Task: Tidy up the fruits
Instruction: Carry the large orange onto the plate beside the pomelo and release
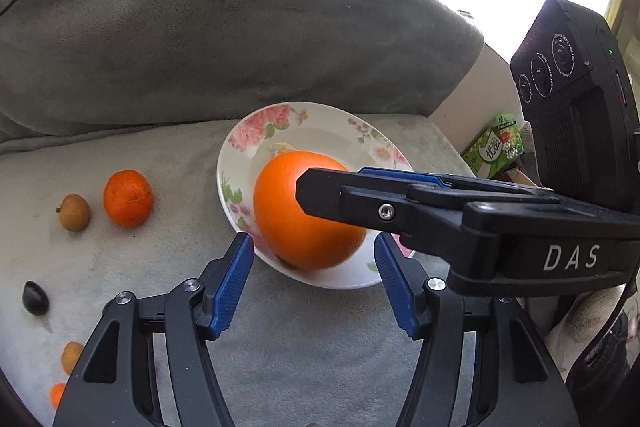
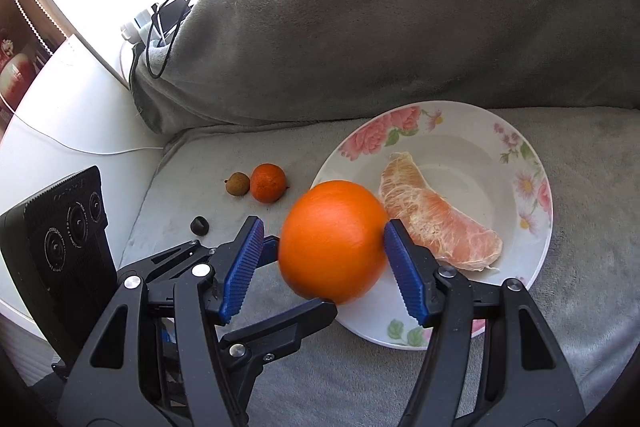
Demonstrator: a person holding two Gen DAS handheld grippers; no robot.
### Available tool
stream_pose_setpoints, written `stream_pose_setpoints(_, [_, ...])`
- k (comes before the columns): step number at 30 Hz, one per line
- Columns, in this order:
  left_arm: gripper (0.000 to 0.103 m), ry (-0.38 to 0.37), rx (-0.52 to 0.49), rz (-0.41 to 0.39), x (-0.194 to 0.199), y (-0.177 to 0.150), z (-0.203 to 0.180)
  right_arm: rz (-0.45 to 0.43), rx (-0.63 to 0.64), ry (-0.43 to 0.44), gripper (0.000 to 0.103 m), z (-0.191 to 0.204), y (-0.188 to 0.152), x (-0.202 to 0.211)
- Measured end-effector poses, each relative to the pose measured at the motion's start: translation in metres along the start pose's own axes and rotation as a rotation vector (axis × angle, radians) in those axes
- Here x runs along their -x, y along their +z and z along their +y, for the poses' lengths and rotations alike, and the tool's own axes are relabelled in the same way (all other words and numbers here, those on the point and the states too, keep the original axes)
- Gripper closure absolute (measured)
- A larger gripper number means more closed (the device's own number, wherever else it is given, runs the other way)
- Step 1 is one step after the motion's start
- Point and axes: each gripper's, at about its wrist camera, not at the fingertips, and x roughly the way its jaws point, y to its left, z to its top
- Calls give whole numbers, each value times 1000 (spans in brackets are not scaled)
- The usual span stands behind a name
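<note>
A big orange (image 2: 334,241) is between the blue pads of my right gripper (image 2: 325,259), above the near-left rim of a floral plate (image 2: 532,219). The jaws look wide, and the orange is blurred. Peeled pomelo segments (image 2: 440,223) lie in the plate. In the left wrist view the orange (image 1: 304,215) sits over the plate (image 1: 248,135) with the right gripper's finger (image 1: 340,195) against it. My left gripper (image 1: 314,279) is open and empty just before the plate. A mandarin (image 1: 128,198), a longan (image 1: 74,212) and a dark fruit (image 1: 35,298) lie on the grey cushion to the left.
A grey blanket-covered cushion back (image 1: 224,27) rises behind the plate. More small fruits (image 1: 71,357) lie at the lower left edge. A white table (image 2: 72,115) with cables stands left of the seat. Boxes (image 1: 496,147) are to the right.
</note>
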Motion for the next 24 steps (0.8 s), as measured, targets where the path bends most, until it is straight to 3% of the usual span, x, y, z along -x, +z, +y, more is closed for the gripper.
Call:
stream_pose_setpoints(5, [42, 0, -3, -6, 4, -2, 0, -26, -5, -23, 35, -4, -1, 12])
stream_pose_setpoints(11, [41, 8, -15, -7, 7, -6, -3, -49, -24, -34, 28, -7, -8, 21])
stream_pose_setpoints(24, [39, 39, -76, -61, 31, -14, -9, -102, 16, -64, 27, 11, -19, 39])
